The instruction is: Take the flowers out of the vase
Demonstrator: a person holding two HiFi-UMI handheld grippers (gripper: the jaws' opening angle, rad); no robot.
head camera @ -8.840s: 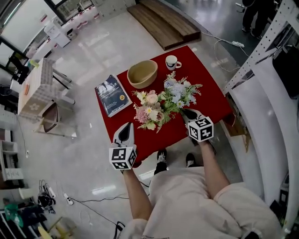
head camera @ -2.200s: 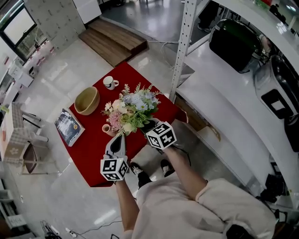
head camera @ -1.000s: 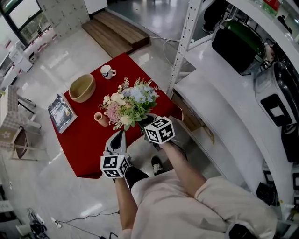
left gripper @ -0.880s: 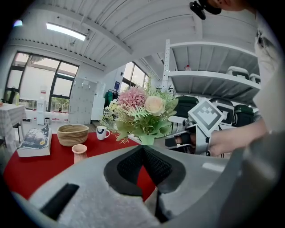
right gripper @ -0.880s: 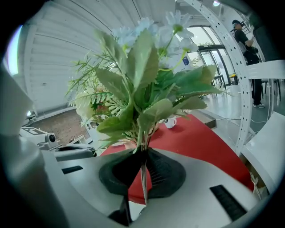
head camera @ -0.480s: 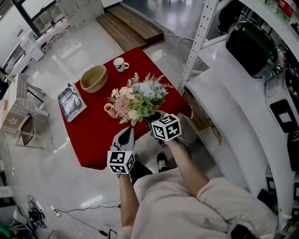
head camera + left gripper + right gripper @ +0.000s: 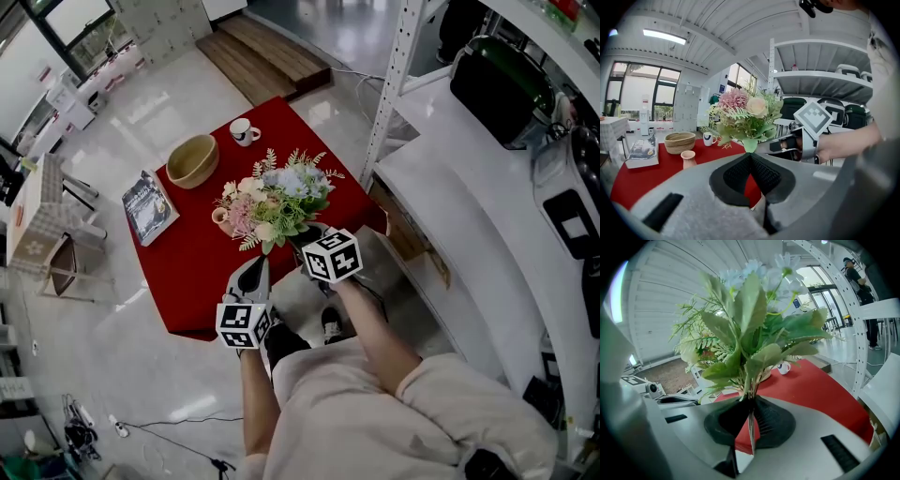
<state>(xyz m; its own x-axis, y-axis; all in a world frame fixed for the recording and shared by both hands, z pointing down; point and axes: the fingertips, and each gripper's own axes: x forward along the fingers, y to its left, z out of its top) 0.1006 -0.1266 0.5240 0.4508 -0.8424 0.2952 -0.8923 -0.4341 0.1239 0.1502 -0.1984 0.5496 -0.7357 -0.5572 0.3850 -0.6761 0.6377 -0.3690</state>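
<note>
Right gripper (image 7: 750,409): jaws clamped on the thin stems of the flowers (image 7: 277,199), with the bunch upright above the pads and leaves and pale blue blooms fanning out. Left gripper (image 7: 750,158): jaws together, nothing between them. It hangs beside the right one at the near edge of the table, idle.

Change: some seconds back the bunch sat low over the middle of the red table (image 7: 202,272) and hid the vase. Now the stems are up and clear. The small terracotta vase (image 7: 221,219) stands empty and upright on the cloth, just left of the blooms in the head view. Over the last second neither gripper has shifted to speak of, and the bunch is held in the air over the near side of the table.

Reading: the extraction looks done. What is left, most likely, is to set the flowers down and let go.

Around: woven bowl (image 7: 192,159) and white mug (image 7: 246,131) on the far side of the table, book (image 7: 148,204) at the left edge. All are well apart from the bunch. Bare cloth lies near and left of the vase.

In the way: the vase itself, close under the left blooms, so a low sweep leftward could tip it. Shelf post (image 7: 392,89) and white counter (image 7: 450,187) crowd the right side, where trailing fronds could brush them.
</note>
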